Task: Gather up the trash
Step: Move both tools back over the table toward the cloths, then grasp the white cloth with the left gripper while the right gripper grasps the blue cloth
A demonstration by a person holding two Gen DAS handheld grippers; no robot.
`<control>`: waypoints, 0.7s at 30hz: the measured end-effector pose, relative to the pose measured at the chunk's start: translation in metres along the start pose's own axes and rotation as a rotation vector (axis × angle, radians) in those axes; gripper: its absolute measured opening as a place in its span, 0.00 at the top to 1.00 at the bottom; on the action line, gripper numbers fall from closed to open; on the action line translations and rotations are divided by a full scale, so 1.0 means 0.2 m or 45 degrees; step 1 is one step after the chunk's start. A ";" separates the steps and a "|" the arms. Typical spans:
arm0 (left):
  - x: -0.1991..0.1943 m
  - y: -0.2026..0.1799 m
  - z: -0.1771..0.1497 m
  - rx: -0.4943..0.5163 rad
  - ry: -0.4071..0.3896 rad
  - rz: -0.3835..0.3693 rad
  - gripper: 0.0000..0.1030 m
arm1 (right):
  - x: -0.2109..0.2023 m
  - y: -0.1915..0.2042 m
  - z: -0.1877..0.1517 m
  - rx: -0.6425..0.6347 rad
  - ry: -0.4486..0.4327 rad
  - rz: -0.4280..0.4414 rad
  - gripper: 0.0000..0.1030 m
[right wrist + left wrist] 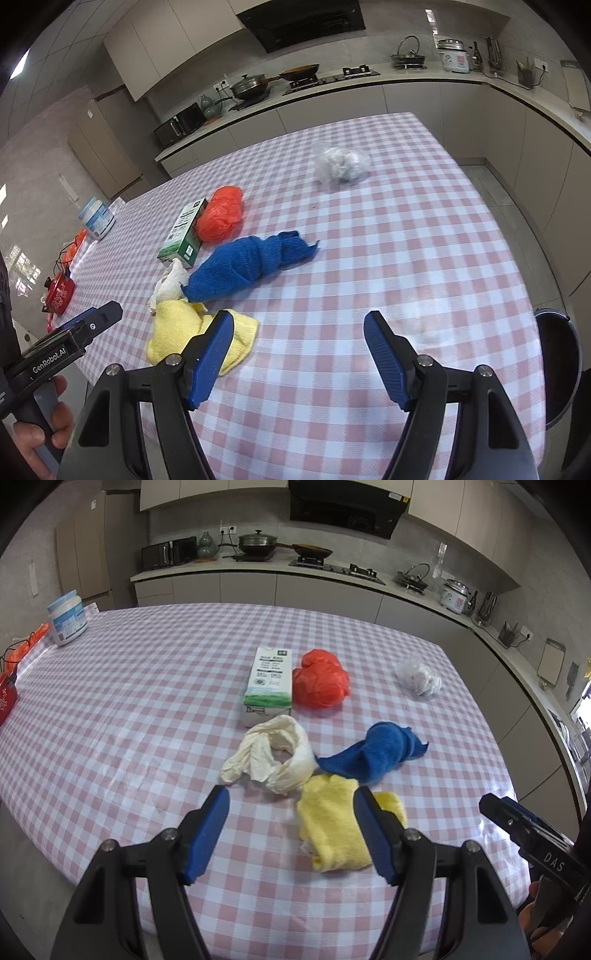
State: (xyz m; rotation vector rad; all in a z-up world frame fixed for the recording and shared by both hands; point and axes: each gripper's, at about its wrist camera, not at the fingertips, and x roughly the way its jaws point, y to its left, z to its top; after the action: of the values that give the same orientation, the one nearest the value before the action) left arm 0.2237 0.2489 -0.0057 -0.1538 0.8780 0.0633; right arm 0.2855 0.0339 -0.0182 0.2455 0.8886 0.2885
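Left gripper: held wide apart, nothing btwn fingers; hovers over near table edge, above yellow cloth.
Right gripper: spread wide, nothing gripped; held over bare checks, right of cloths.
Table: covered w/ pink-white check cloth.
Yellow cloth: crumpled, nearest to grippers, partly hidden by left gripper's right finger.
White tissue: crumpled, just behind yellow cloth, touching carton front.
Blue cloth: twisted, beside tissue on the right.
Milk carton: laid flat, mid-table.
Red plastic bag: balled, touching carton's right side.
Clear plastic wad: well apart, far right.
White jar: at far left corner.
Bin: dark, seen off table's right edge.
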 end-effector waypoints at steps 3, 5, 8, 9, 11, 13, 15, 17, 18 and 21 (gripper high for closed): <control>0.03 0.03 0.00 0.015 0.016 -0.010 0.31 | 0.06 0.05 0.01 -0.001 0.018 0.007 0.27; 0.04 0.05 0.00 0.016 0.025 -0.014 0.31 | 0.08 0.09 0.01 -0.012 0.022 0.002 0.27; 0.07 0.08 0.02 0.009 0.039 -0.026 0.31 | 0.12 0.13 0.02 -0.016 0.033 -0.002 0.27; 0.08 0.08 0.02 0.009 0.038 -0.029 0.31 | 0.13 0.13 0.02 -0.015 0.036 -0.003 0.27; 0.09 0.09 0.04 0.020 0.034 -0.029 0.31 | 0.15 0.15 0.03 -0.014 0.038 -0.008 0.27; 0.11 0.10 0.06 0.031 0.035 -0.037 0.31 | 0.17 0.17 0.04 -0.012 0.038 -0.013 0.27; 0.14 0.10 0.07 0.043 0.038 -0.045 0.31 | 0.18 0.18 0.05 -0.006 0.037 -0.015 0.27; 0.17 0.10 0.09 0.054 0.047 -0.053 0.31 | 0.21 0.20 0.07 -0.007 0.036 -0.020 0.27; 0.18 0.10 0.09 0.057 0.053 -0.059 0.31 | 0.22 0.22 0.08 -0.008 0.033 -0.021 0.26; 0.23 0.09 0.11 0.074 0.071 -0.077 0.31 | 0.26 0.24 0.11 -0.008 0.036 -0.019 0.25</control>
State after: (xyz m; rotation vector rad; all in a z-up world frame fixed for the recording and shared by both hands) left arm 0.2671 0.2704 -0.0295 -0.1279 0.9296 -0.0230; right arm 0.3260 0.0952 -0.0263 0.2294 0.9167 0.2811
